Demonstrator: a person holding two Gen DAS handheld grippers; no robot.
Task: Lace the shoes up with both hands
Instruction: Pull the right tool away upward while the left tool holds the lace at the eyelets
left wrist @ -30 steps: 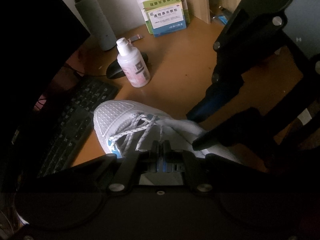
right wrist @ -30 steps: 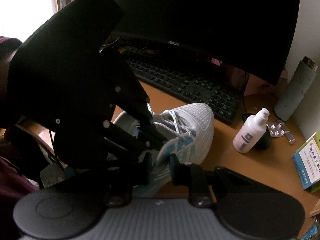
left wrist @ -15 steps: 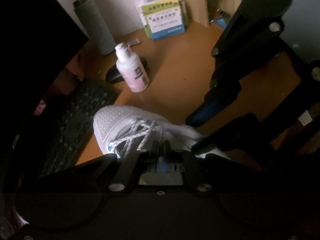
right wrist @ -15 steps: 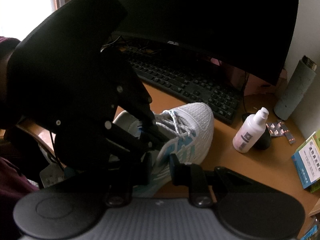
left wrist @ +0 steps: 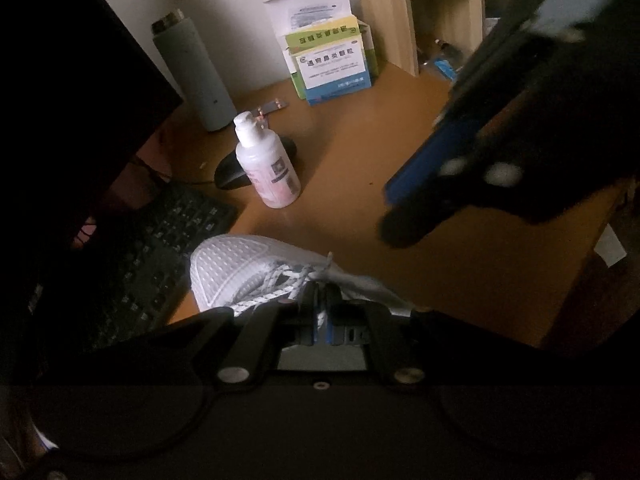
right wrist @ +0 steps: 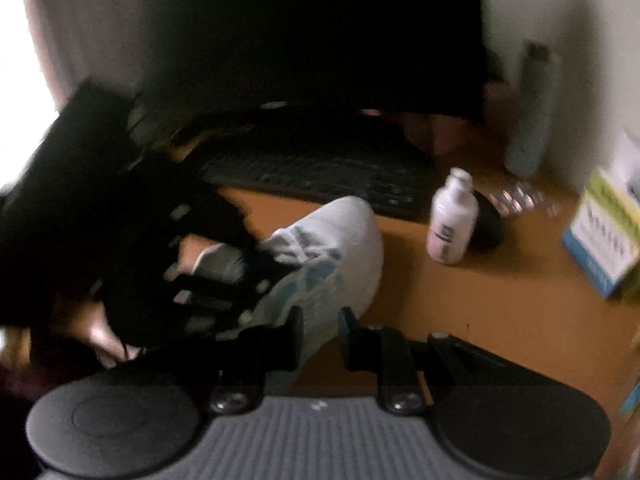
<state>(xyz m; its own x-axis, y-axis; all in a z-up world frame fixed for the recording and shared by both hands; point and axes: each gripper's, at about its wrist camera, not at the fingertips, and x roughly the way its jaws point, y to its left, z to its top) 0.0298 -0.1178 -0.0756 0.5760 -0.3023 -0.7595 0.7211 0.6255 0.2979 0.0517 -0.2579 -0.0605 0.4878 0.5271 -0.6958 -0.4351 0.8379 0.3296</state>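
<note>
A white mesh sneaker [left wrist: 236,268] [right wrist: 340,248] with blue side marks lies on the orange desk [left wrist: 360,152], toe toward the keyboard. Its white speckled shoelace [left wrist: 280,280] is threaded across the top. My left gripper [left wrist: 320,300] sits over the tongue, shut on a strand of the shoelace drawn up to its tips. In the right wrist view it is the black shape [right wrist: 264,258] left of the shoe. My right gripper [right wrist: 322,334] hangs beside the shoe's near side, jaws narrowly apart with nothing pinched. It shows blurred at the right of the left wrist view [left wrist: 394,216].
A black keyboard [left wrist: 160,264] and dark monitor [right wrist: 300,40] lie beyond the toe. A white bottle [left wrist: 268,168], black mouse [left wrist: 236,170], grey flask [left wrist: 192,72], blister pack [left wrist: 272,106] and medicine boxes [left wrist: 332,68] stand further back. A wooden shelf [left wrist: 400,12] is behind.
My right gripper has pulled away from the shoe toward the right and rolled, blurring its view. The left gripper has kept its place over the laces.
</note>
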